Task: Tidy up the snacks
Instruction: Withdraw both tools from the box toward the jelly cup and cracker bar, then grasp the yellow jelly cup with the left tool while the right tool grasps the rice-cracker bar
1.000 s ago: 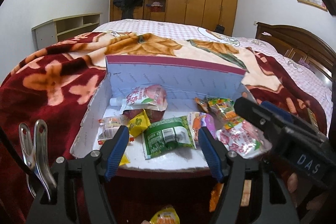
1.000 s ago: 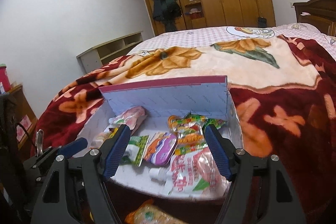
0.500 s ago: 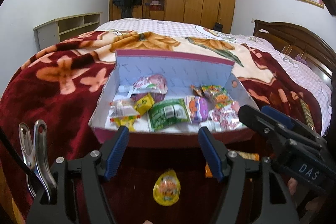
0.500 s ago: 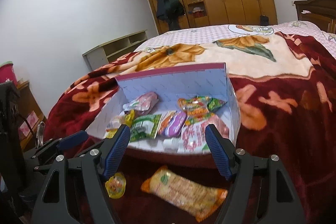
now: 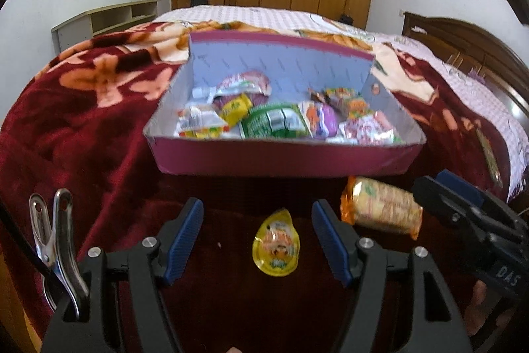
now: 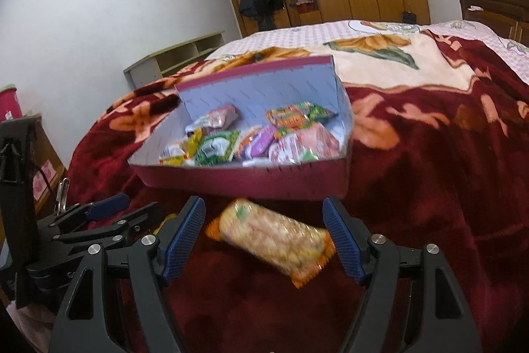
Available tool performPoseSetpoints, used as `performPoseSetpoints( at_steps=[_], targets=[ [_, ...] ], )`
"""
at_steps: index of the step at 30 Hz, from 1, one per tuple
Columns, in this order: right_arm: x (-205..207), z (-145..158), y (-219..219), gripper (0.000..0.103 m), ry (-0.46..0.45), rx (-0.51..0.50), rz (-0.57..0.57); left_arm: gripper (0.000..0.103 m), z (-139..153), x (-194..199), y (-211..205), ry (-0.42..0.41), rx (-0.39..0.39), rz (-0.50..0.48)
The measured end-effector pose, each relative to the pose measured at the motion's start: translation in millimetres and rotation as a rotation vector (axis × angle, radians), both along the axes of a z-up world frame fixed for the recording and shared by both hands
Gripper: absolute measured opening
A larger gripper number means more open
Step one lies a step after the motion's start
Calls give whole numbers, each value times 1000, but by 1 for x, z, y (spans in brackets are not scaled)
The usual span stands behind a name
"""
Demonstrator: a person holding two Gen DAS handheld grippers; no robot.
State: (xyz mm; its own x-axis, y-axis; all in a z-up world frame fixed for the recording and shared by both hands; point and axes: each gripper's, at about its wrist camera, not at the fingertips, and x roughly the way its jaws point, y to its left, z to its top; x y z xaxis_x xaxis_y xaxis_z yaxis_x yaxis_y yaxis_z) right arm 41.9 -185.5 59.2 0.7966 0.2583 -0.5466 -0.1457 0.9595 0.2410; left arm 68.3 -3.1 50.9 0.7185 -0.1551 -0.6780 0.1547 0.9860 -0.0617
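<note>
- The box [image 5: 284, 159] on the blanket [image 5: 82, 128] already holds most snacks, a mixed heap.
- Two remain outside, just before its front wall: the yellow jelly cup [image 5: 276, 243] and the orange cracker pack [image 6: 269, 237].
- My left gripper [image 5: 258, 239] gapes, empty, either side of the cup.
- My right gripper [image 6: 264, 239] gapes, empty, around the pack.

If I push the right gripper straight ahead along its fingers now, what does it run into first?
Most likely the orange cracker packet lying on the red blanket, framed between the open right gripper fingers. Beyond it stands the snack box. Depth is unclear, so the gripper may touch the blanket first.
</note>
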Motion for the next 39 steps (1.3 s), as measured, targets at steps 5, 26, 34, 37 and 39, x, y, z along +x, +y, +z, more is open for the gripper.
performPoseSetpoints(
  at_steps=[5,26,34,37,39],
  targets=[
    [-5,-8,-10,75,18,19,-11,72,-10,0,-7,14,28,-17],
    [-1,-23,-13,75,70,22,13,63,-40,17,-13,78,81,8],
    [-1,-22,-9,75,76,-5,17,35,-40,12,-7,69,84,16],
    [0,-21,-3,75,88,-50,37,35,-39,10,0,70,65,19],
    [2,-21,3,75,97,-96,57,35,-39,9,2,69,57,16]
  ],
)
